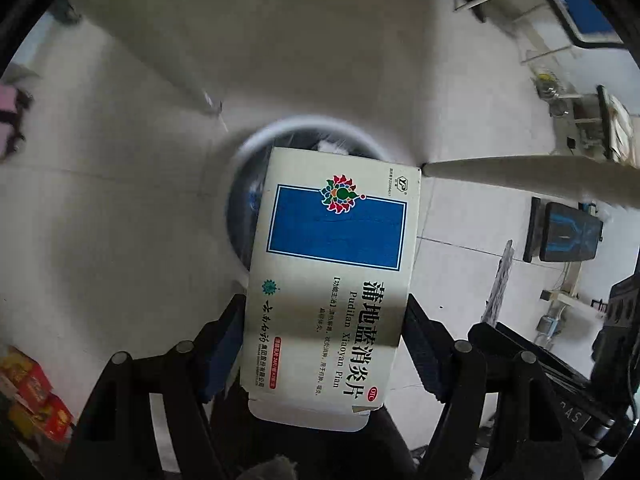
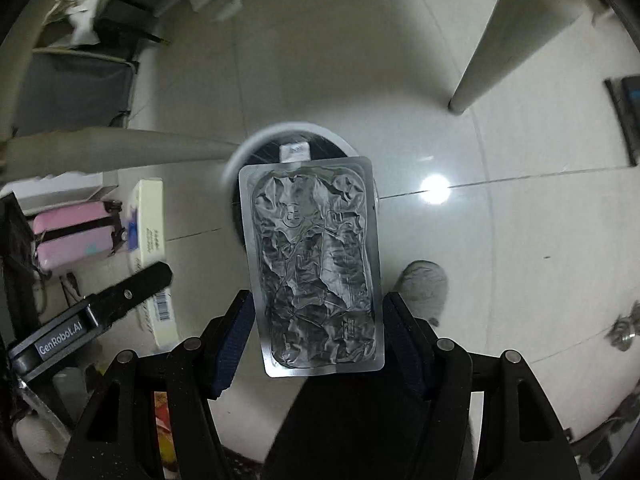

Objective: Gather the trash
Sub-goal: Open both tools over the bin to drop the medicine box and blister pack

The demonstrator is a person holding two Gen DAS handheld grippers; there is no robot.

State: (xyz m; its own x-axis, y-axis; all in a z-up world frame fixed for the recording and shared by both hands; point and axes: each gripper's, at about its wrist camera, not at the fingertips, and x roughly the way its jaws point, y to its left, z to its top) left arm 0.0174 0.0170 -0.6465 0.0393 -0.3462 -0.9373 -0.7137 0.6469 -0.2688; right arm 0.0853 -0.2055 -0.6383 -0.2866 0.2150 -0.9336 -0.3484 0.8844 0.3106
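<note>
A flattened medicine box (image 1: 332, 276), cream with a blue rectangle, a multicoloured flower emblem and the printed words "Pudilan Xiaoyan Pian", is being held upright along the left gripper (image 1: 326, 340), its long axis running straight ahead from the fingers. Both dark padded fingers are pressing on its long edges, closed to the width of the box. Its far end is hanging directly over a round white-rimmed trash bin (image 1: 256, 152) lined with a dark bag, standing on the pale tiled floor (image 1: 120, 200) below. So the bin is lying ahead of and beneath the box.

In the right wrist view, a crumpled silver foil blister pack (image 2: 314, 264) is sitting the same way in the right gripper (image 2: 316, 332), fingers closed against its long sides, far end overlapping the same bin (image 2: 248, 148), where a small white item is already lying inside. Both grippers are looking about equally near; releasing either would probably drop its piece in. A pale table leg (image 2: 488, 40) is standing beyond the bin.
</note>
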